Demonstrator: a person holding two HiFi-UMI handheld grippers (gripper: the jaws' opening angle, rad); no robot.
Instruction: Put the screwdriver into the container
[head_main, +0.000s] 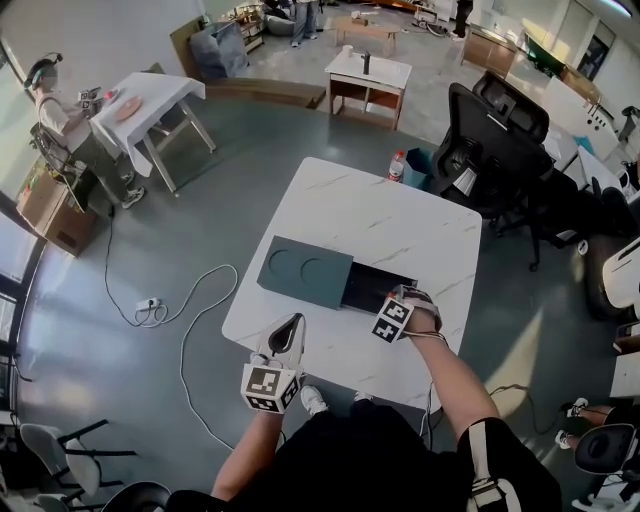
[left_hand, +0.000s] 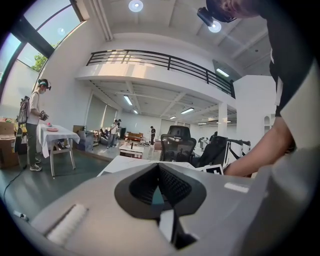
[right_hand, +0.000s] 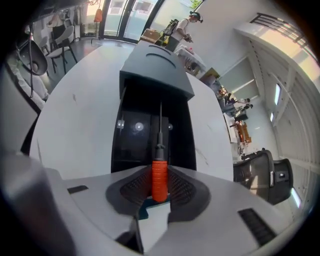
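The screwdriver (right_hand: 158, 172) sits pinched by its orange handle in my right claw (right_hand: 158, 186), shaft pointing down over the open black part of the container (right_hand: 132, 150). A dark lid (right_hand: 155, 70) covers the container's far end. My left claw (left_hand: 159, 187), pressed together and empty, hovers at the white table's (head_main: 400, 225) near edge.
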